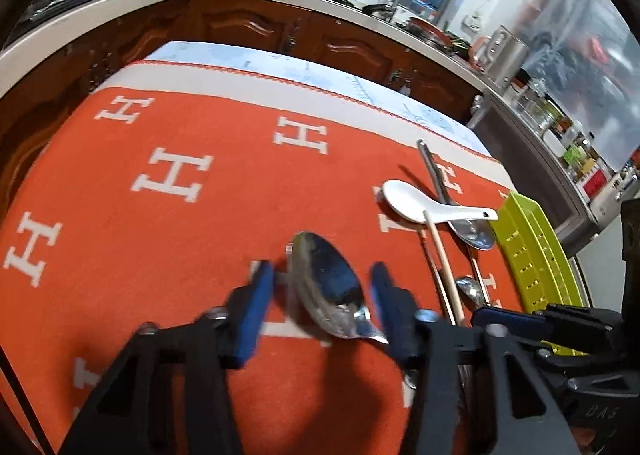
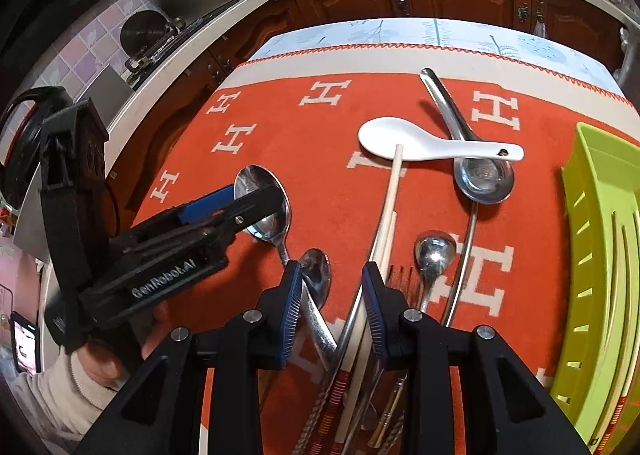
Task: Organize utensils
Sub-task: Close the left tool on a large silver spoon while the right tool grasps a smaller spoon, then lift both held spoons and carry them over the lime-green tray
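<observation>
Straddling the large steel spoon [image 1: 326, 287] with the left gripper [image 1: 320, 291], jaws narrowed but not pressing its bowl, lying left of the white ceramic spoon [image 1: 424, 203].

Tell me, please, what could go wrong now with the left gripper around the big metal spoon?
1. The left gripper straddles the wide bowl of the big shiny metal spoon, not its handle; smooth curved steel could slip out.
2. Its handle runs toward the smaller metal spoon beside the right gripper, so lifting might disturb that one.
</observation>
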